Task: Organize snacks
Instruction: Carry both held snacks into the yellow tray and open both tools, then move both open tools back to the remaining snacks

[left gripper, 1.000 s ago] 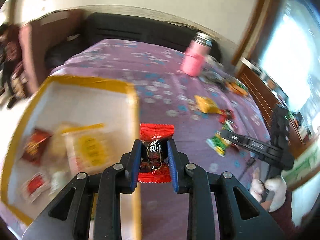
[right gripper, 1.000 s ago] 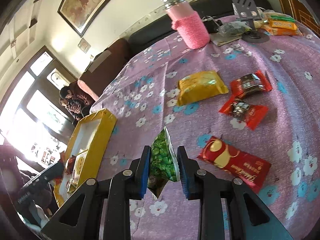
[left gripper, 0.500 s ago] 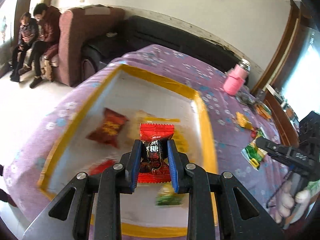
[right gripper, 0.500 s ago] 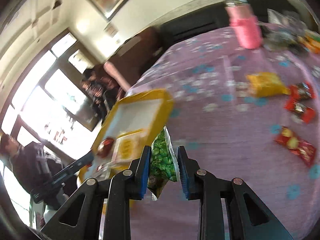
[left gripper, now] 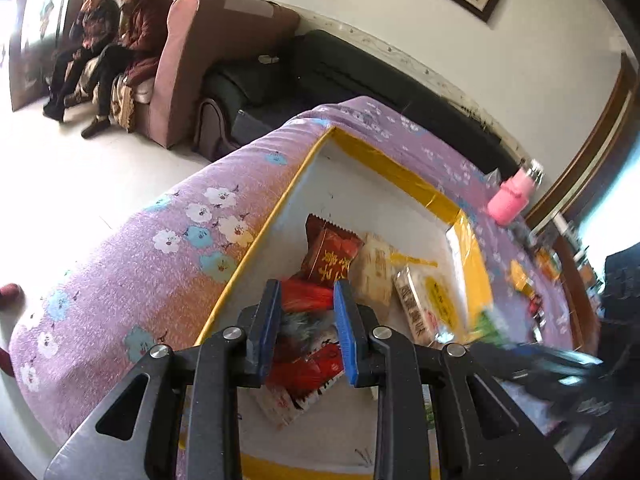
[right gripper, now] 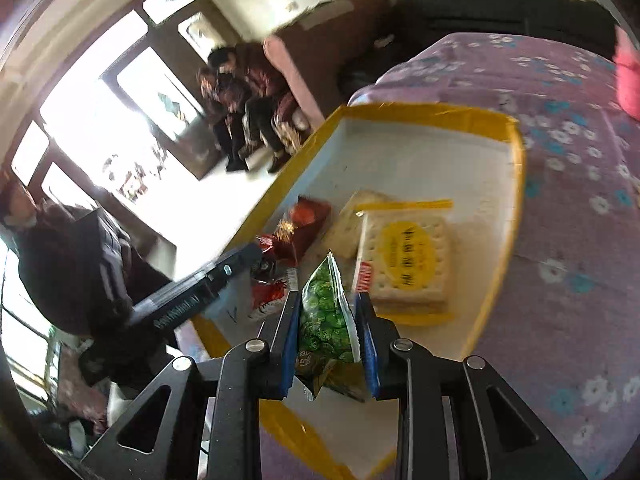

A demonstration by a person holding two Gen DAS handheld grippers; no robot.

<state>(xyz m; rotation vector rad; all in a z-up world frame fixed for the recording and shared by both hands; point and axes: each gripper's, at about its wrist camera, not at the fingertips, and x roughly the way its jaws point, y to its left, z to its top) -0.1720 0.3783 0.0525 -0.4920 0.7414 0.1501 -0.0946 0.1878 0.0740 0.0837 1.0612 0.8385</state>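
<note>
A white box with a yellow rim (left gripper: 256,248) lies on the purple flowered cloth (left gripper: 140,264). My left gripper (left gripper: 307,286) hangs over its near part with its jaws opening. A red candy (left gripper: 308,296) is between them, blurred and slipping lower, no longer firmly pinched. In the right wrist view my right gripper (right gripper: 326,300) is shut on a green snack packet (right gripper: 326,320) just above the box rim (right gripper: 496,280). There the left gripper (right gripper: 240,260) reaches in from the left. The right gripper (left gripper: 520,356) shows blurred at the right of the left wrist view.
Inside the box lie a red-brown packet (left gripper: 332,256), a yellow-labelled cracker pack (right gripper: 404,260) and small red candies (right gripper: 268,296). A pink bottle (left gripper: 516,196) and loose snacks (left gripper: 520,276) sit farther along the cloth. Two people sit on a sofa (left gripper: 116,40) beyond the table edge.
Both grippers swung from the loose snacks to over the box. The left one came lower and its candy slid down between the pads. The right one arrived with the green packet.
</note>
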